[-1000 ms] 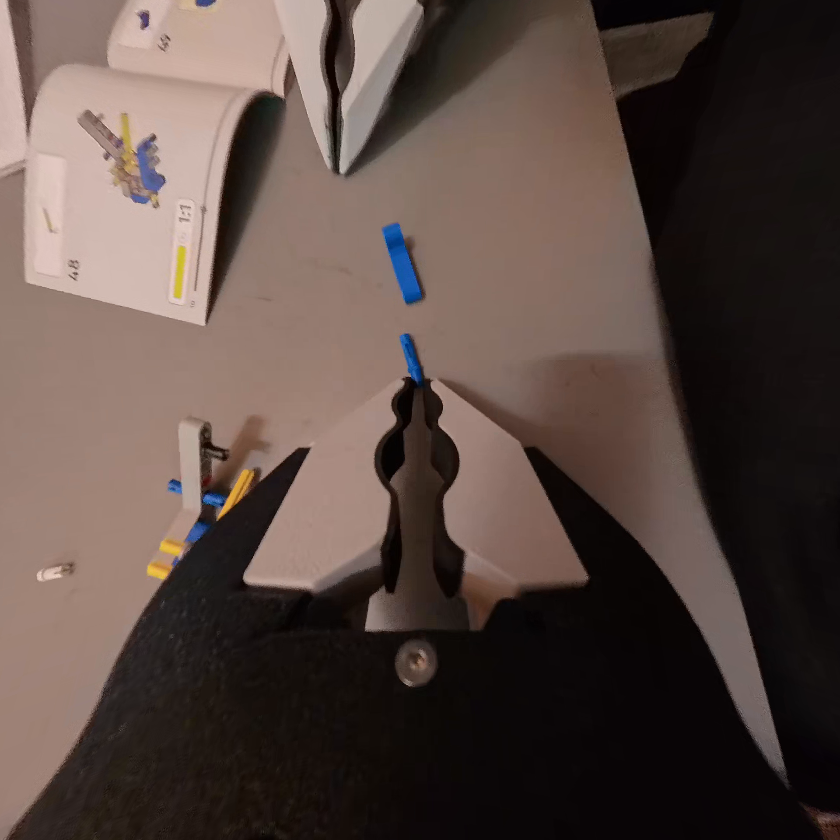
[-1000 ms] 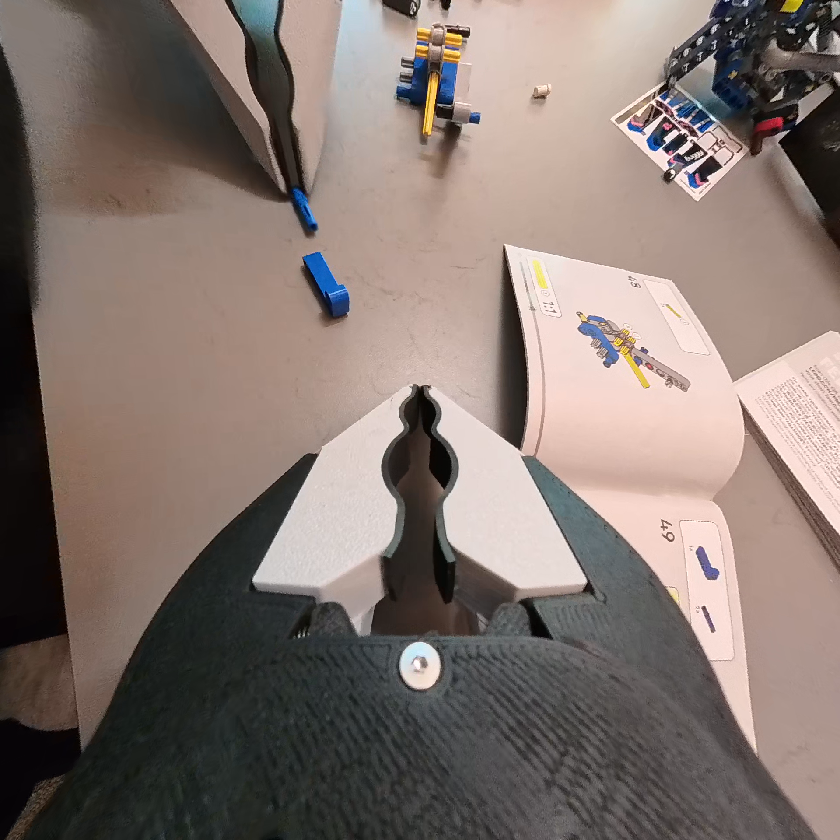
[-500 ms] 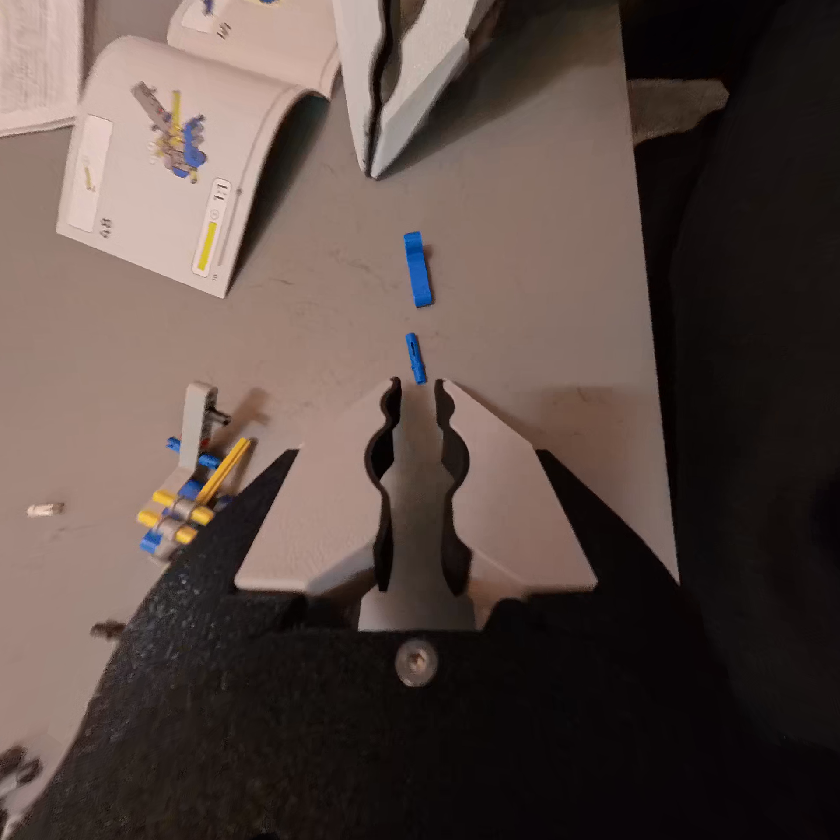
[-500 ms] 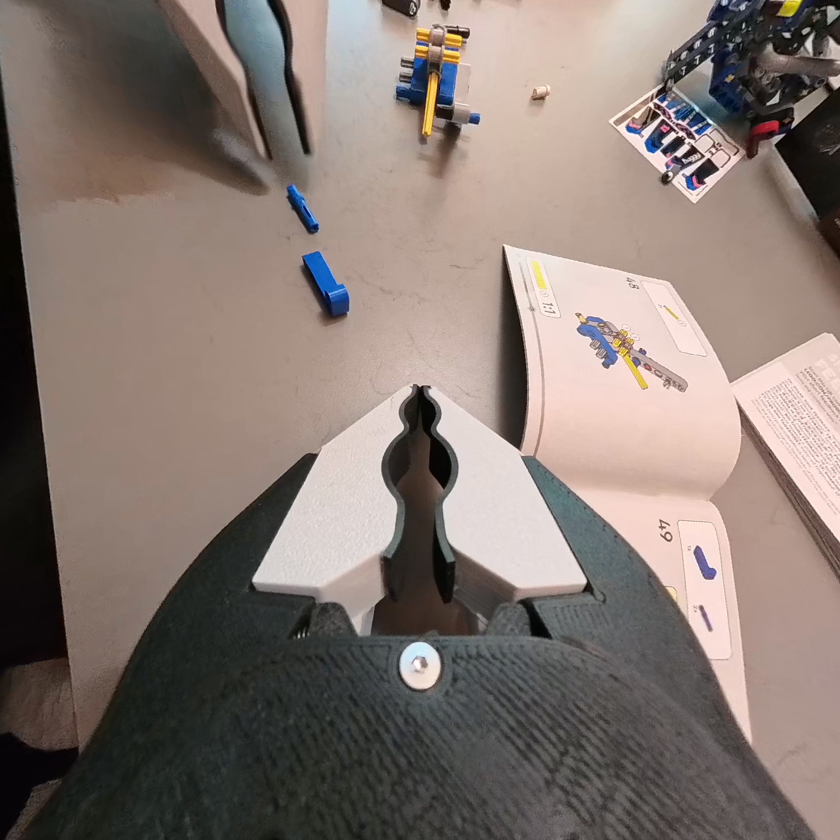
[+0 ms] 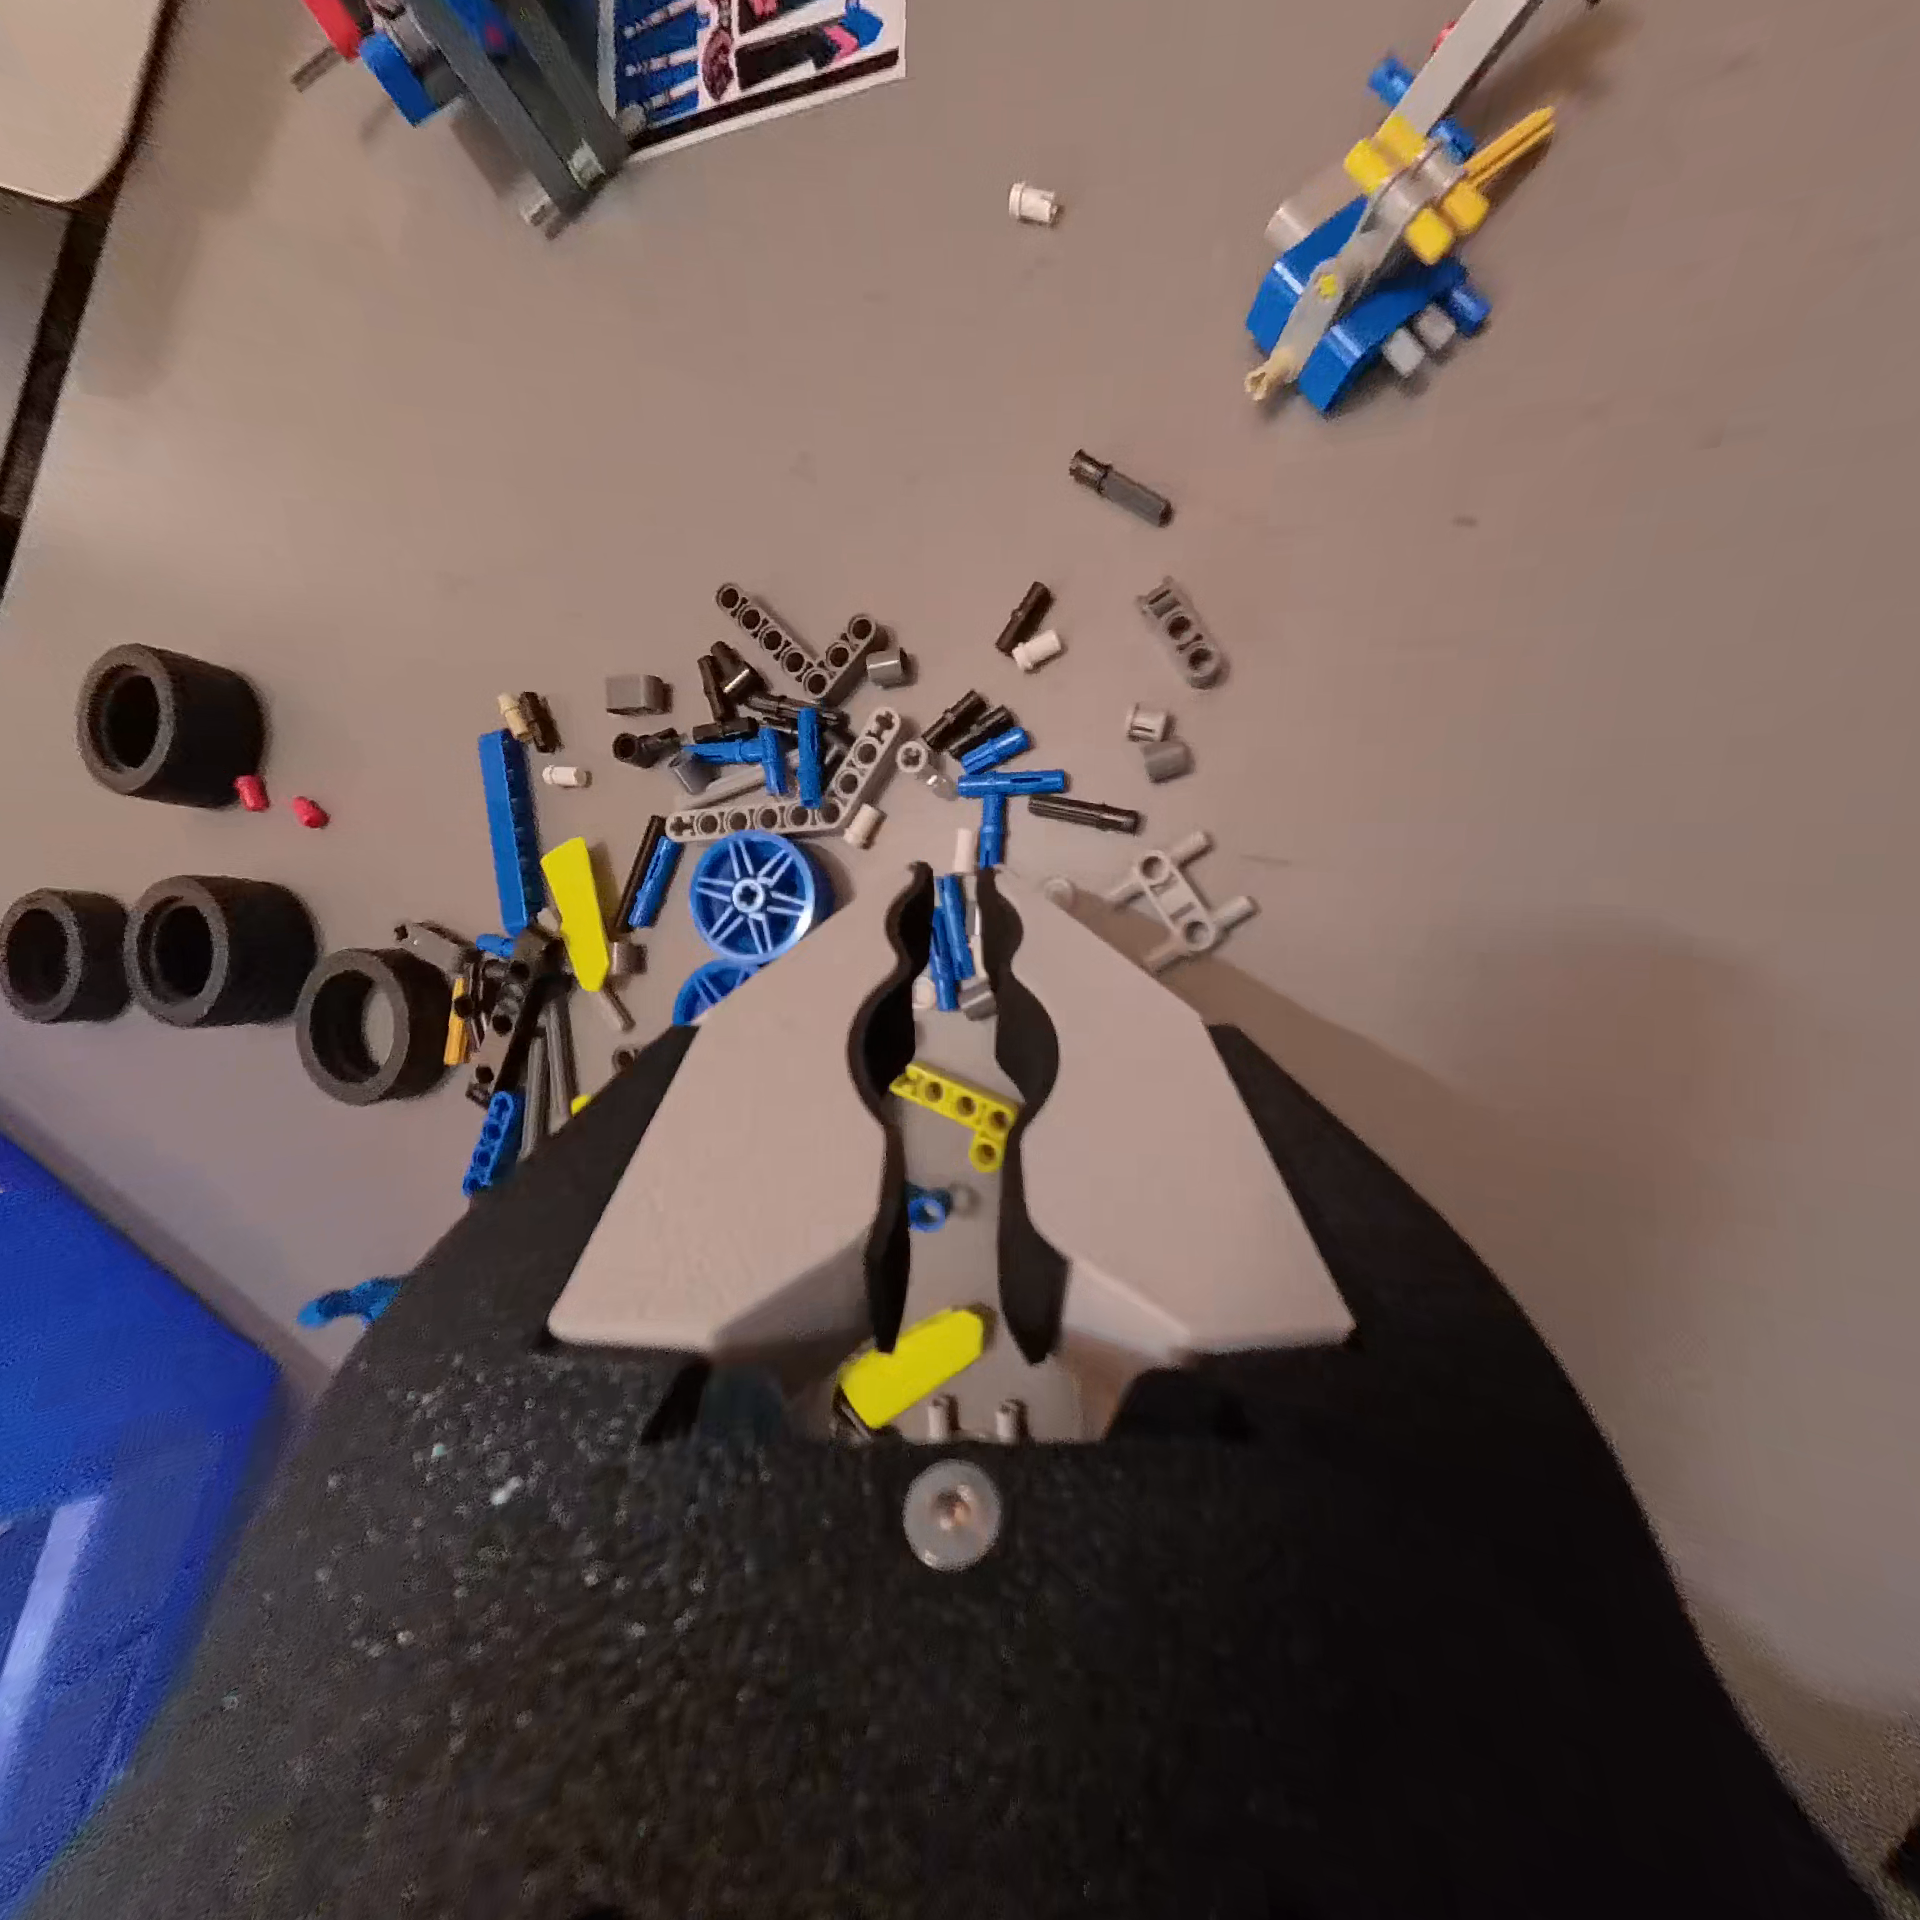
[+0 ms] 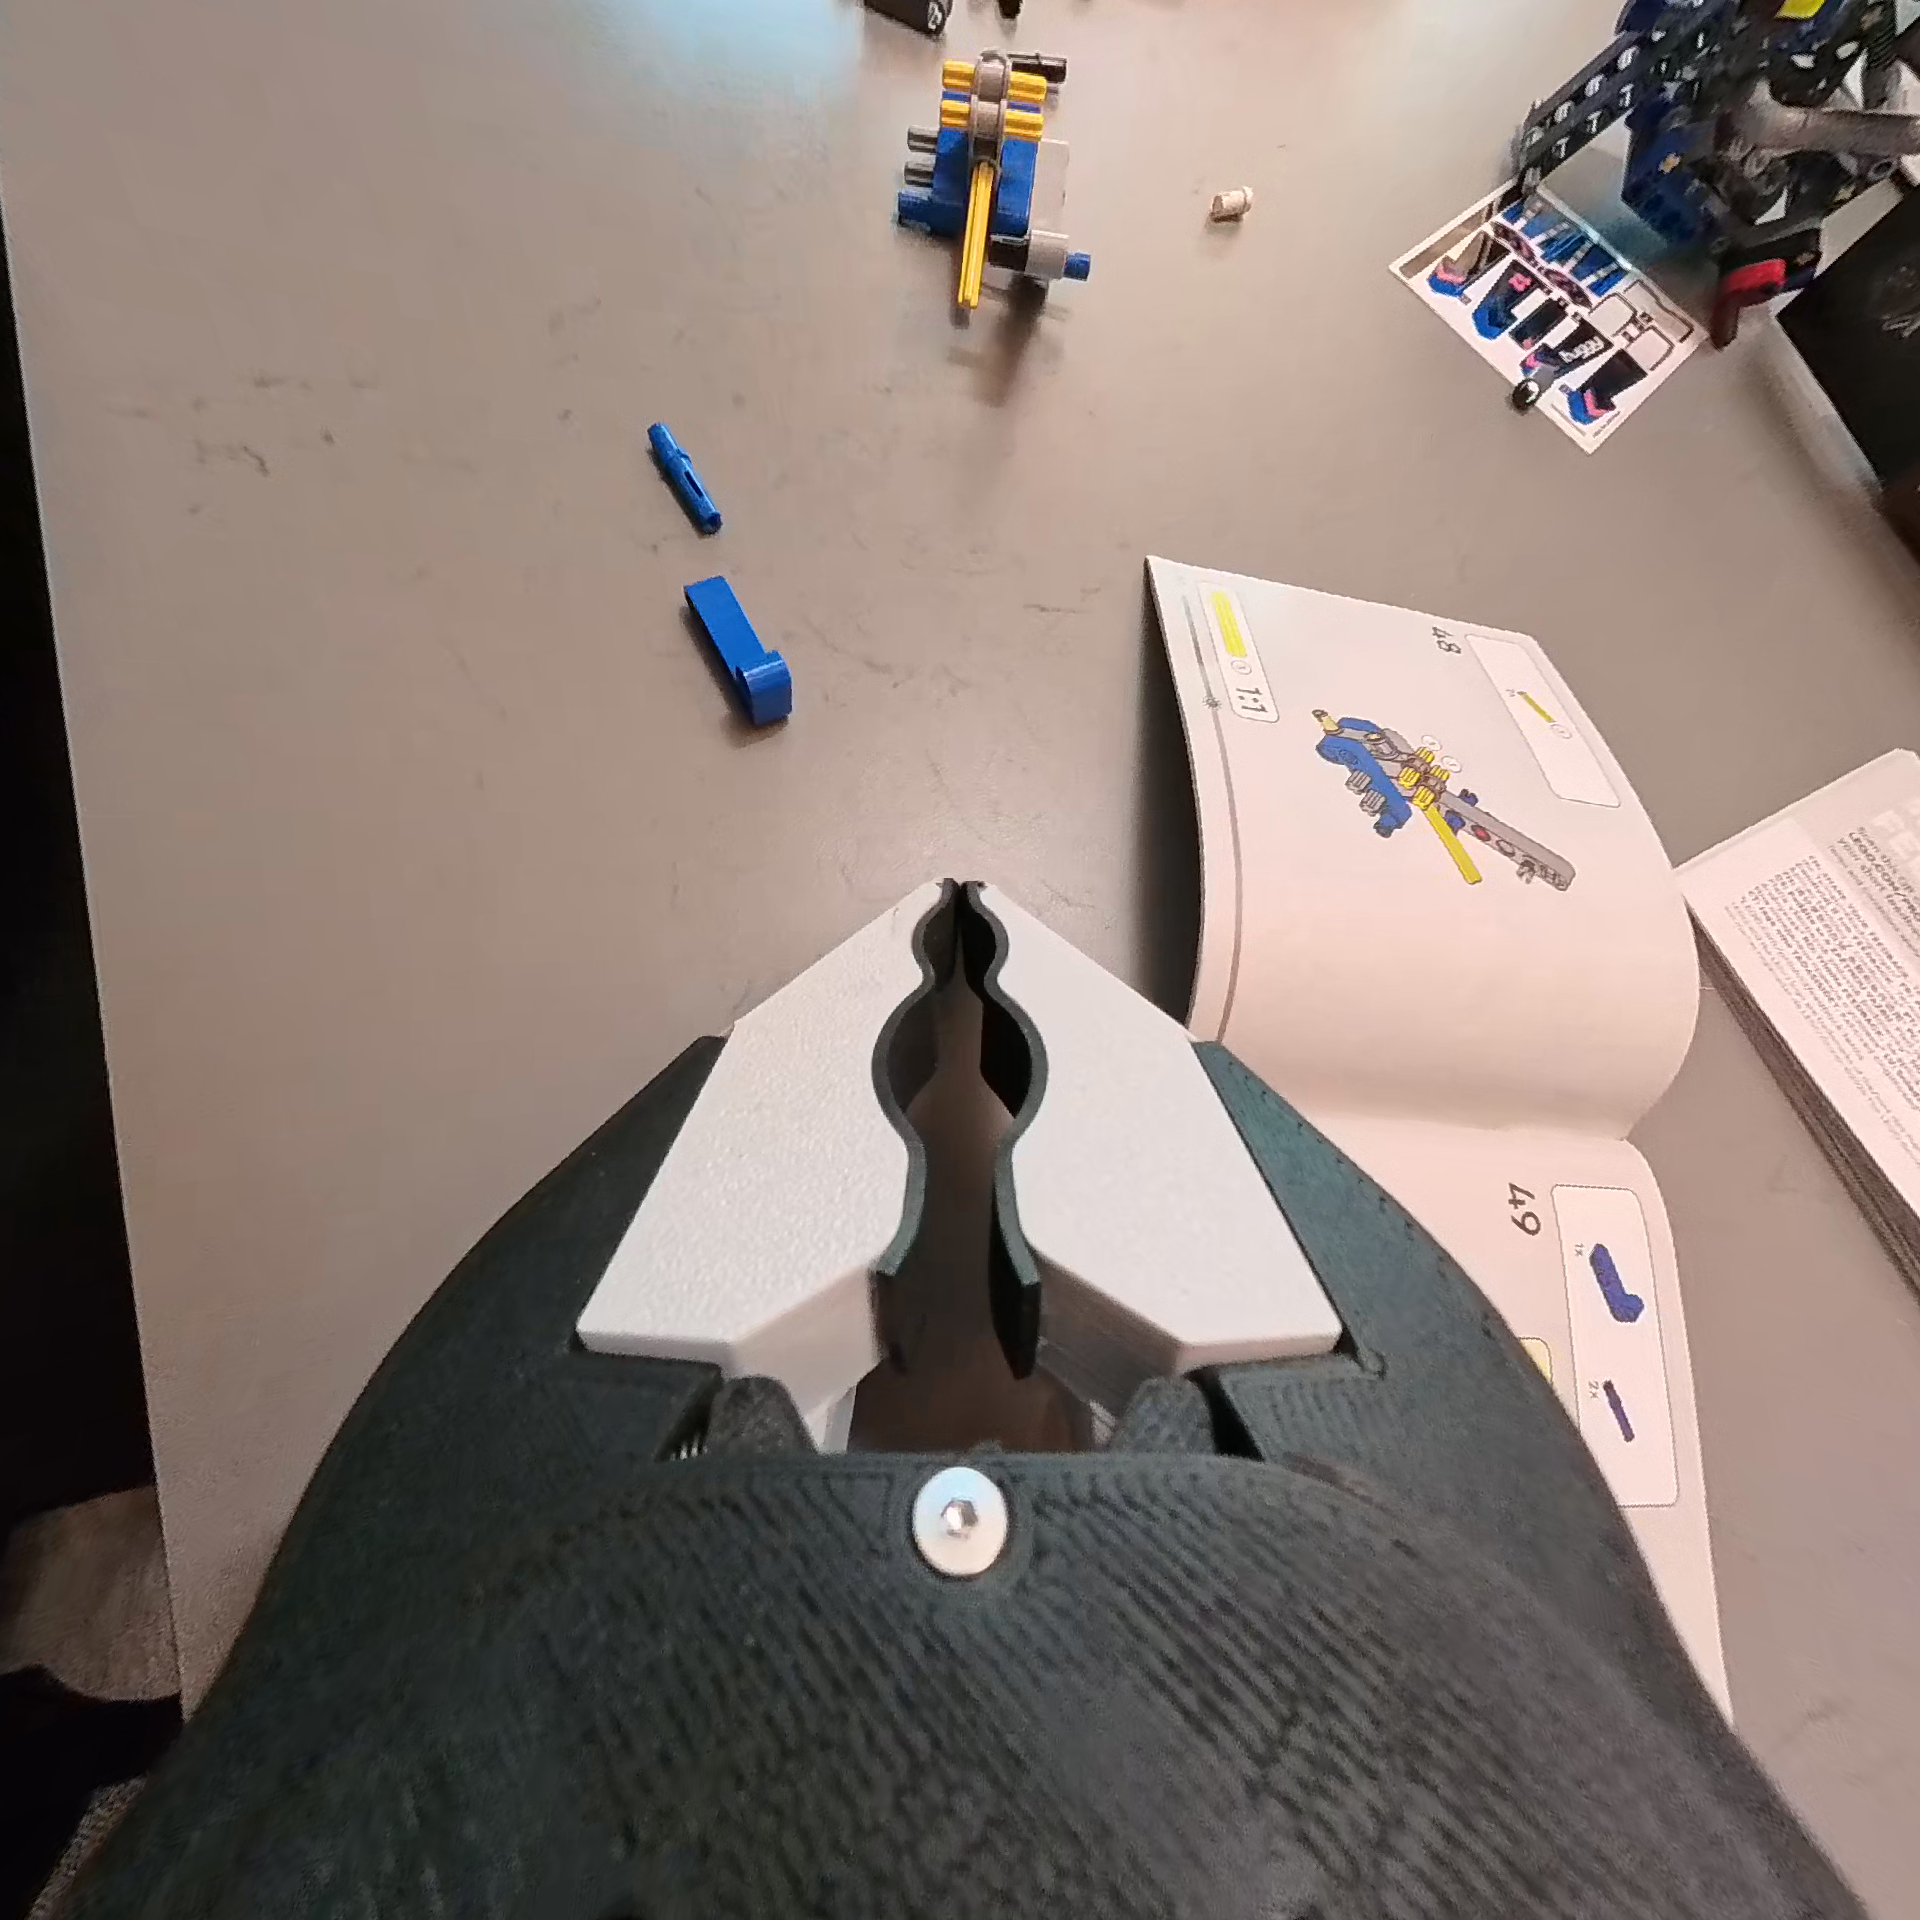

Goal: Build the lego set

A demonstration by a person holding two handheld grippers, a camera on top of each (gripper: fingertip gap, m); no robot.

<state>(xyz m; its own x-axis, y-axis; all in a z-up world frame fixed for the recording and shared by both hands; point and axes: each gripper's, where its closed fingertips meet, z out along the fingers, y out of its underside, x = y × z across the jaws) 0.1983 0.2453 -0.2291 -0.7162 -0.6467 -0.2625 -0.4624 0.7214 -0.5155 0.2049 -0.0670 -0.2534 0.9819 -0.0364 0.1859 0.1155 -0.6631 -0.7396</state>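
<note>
So the blue pin (image 6: 684, 477) we just dropped now sits beside the blue connector (image 6: 740, 652) mid-surface, our left tool (image 5: 948, 881) has swung over the loose parts pile (image 5: 790, 769), slightly open and empty, probably hunting the second pin, right tool (image 6: 958, 885) closed, empty.

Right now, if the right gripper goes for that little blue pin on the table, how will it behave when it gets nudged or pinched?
The blue pin is a thin round peg lying flat on the smooth grey table, so a nudge would likely roll or skid it. It looks like stiff, light plastic, so it should not bend. Being narrow, it may slip out unless the right gripper, now shut, opens and closes squarely across it.
</note>
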